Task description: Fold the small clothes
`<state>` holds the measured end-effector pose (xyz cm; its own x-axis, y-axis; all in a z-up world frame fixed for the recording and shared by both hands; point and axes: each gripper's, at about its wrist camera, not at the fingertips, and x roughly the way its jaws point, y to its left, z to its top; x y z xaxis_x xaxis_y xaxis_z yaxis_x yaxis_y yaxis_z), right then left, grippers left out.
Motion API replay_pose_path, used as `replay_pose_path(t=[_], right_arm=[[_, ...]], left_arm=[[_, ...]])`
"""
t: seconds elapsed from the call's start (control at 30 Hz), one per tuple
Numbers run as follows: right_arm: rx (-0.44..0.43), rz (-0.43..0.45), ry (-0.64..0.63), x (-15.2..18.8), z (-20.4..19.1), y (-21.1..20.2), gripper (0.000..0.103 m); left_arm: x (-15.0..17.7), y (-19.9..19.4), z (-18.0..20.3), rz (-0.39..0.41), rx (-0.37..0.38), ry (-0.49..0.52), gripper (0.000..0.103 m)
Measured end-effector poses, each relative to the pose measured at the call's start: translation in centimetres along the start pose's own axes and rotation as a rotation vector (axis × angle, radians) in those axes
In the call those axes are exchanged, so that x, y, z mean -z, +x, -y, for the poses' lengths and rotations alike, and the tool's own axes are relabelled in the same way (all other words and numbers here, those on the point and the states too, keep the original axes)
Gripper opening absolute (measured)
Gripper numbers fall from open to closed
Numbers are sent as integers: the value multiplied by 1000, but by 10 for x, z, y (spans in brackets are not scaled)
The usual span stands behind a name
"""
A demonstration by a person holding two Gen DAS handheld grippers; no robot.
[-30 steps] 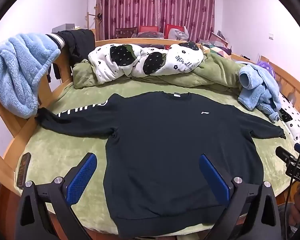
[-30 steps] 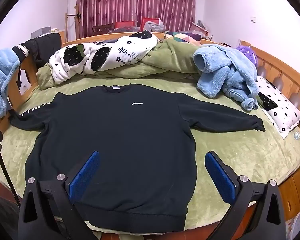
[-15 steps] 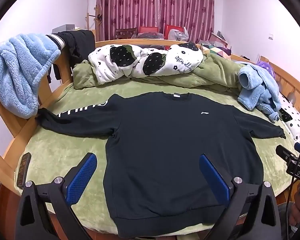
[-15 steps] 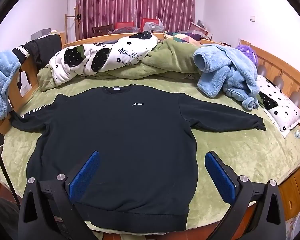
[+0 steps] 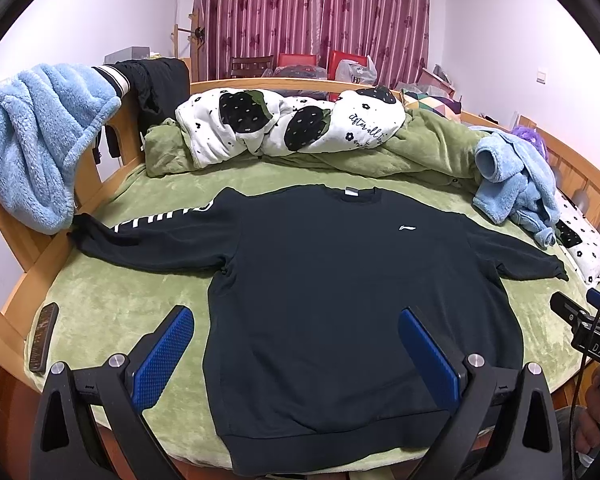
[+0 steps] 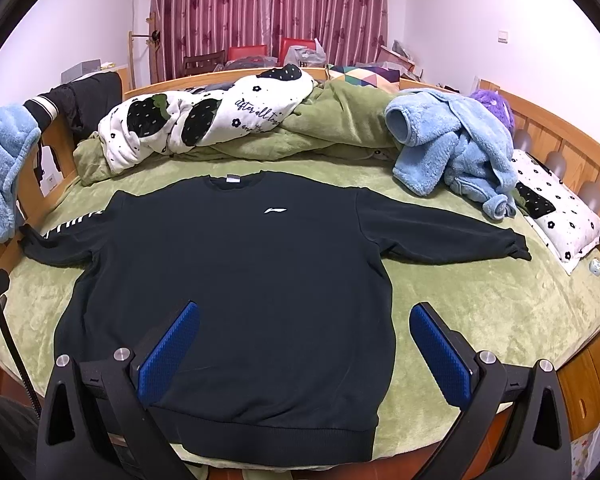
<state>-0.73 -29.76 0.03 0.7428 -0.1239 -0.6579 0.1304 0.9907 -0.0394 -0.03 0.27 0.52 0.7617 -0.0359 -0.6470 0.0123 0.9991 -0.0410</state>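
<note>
A black sweatshirt (image 5: 340,288) (image 6: 236,280) lies flat, front up, on the green bed cover, both sleeves spread sideways and a small white logo on its chest. My left gripper (image 5: 296,320) hovers open over its lower left part, blue pads wide apart with nothing between them. My right gripper (image 6: 304,320) is open too, above the sweatshirt's lower right side and hem. In the left wrist view the right gripper's body (image 5: 592,332) shows at the right edge, held by a hand (image 5: 596,420).
A white strawberry-print quilt (image 5: 284,128) and green blanket (image 6: 340,120) are heaped at the back. Blue fleece clothes (image 6: 452,156) lie at the right; another blue fleece (image 5: 40,140) hangs on the left wooden rail. A remote (image 5: 43,336) lies near the left edge, a pillow (image 6: 556,212) at right.
Almost nothing differs; both views have crept very slightly, and the sweatshirt lies as before. Both grippers stay open.
</note>
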Motion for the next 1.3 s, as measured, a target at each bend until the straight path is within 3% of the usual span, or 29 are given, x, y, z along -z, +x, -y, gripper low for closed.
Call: replay_pose_path(t=[1.3], right_arm=[[-5, 5, 17, -1, 6, -5, 103]], left_arm=[[2, -1, 5, 1, 11, -15, 103]])
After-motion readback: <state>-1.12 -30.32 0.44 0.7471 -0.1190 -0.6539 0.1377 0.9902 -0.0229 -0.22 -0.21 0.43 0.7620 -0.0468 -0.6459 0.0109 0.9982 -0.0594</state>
